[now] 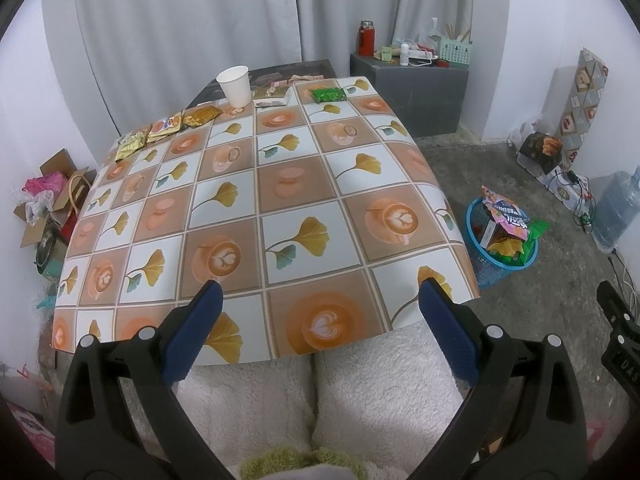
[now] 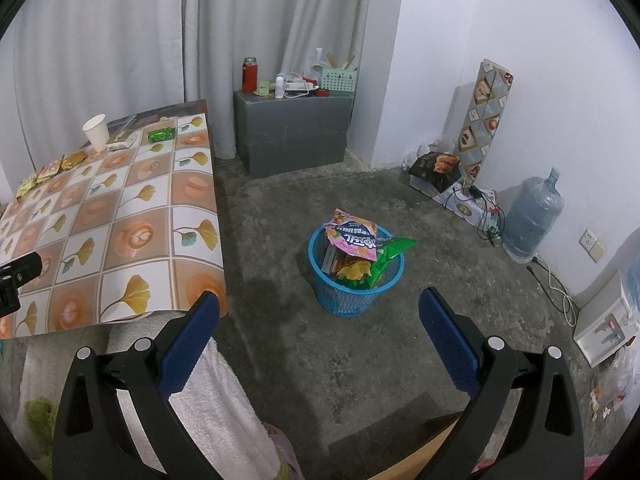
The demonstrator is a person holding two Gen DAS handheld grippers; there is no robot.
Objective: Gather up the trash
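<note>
In the left wrist view, the left gripper [image 1: 320,300] hung over the near edge of the table [image 1: 280,184], its fingers spread wide and holding nothing. Trash remained along the far edge: a paper cup [image 1: 236,86], a green wrapper [image 1: 329,95], a flat packet [image 1: 273,96] and three snack wrappers [image 1: 168,130] in a row. In the right wrist view, the right gripper [image 2: 320,304] was likewise spread and empty, aimed toward the blue basket [image 2: 354,280] on the floor, which already held several wrappers heaped above its rim. The task therefore appeared partly done. The basket's lower contents were hidden, and print on the far wrappers was illegible.
</note>
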